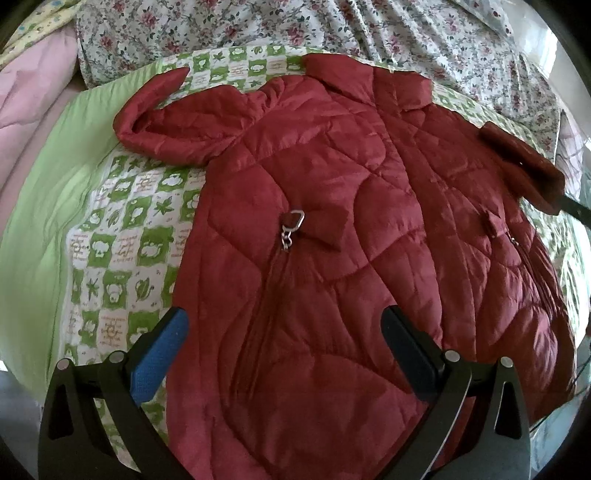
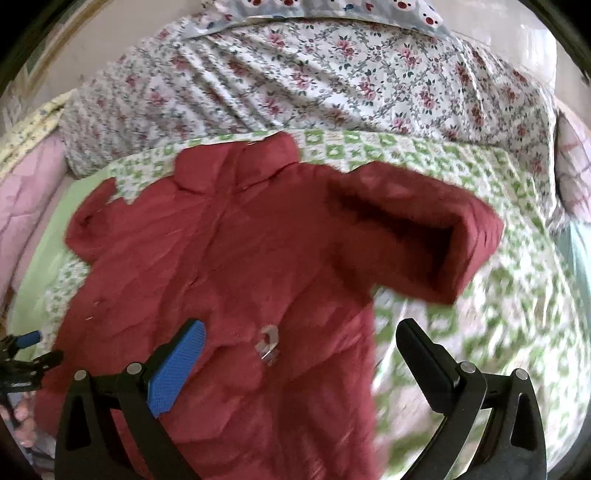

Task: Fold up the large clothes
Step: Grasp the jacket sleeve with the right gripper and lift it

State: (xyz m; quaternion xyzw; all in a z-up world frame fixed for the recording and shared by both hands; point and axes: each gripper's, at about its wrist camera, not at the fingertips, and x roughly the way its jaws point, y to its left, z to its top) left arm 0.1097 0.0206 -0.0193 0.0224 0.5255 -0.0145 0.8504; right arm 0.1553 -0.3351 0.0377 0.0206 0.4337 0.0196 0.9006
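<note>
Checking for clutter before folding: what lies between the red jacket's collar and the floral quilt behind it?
Only a strip of green-checked sheet separates the collar from the floral quilt; both wrist views show it.

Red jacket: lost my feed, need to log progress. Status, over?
Left claw open, right claw open, both empty. Red jacket flat on green quilt, unfolded. Nothing in the way.

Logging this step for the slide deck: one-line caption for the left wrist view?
Open left gripper above a red quilted jacket spread front-up on the green patterned bedspread.
</note>
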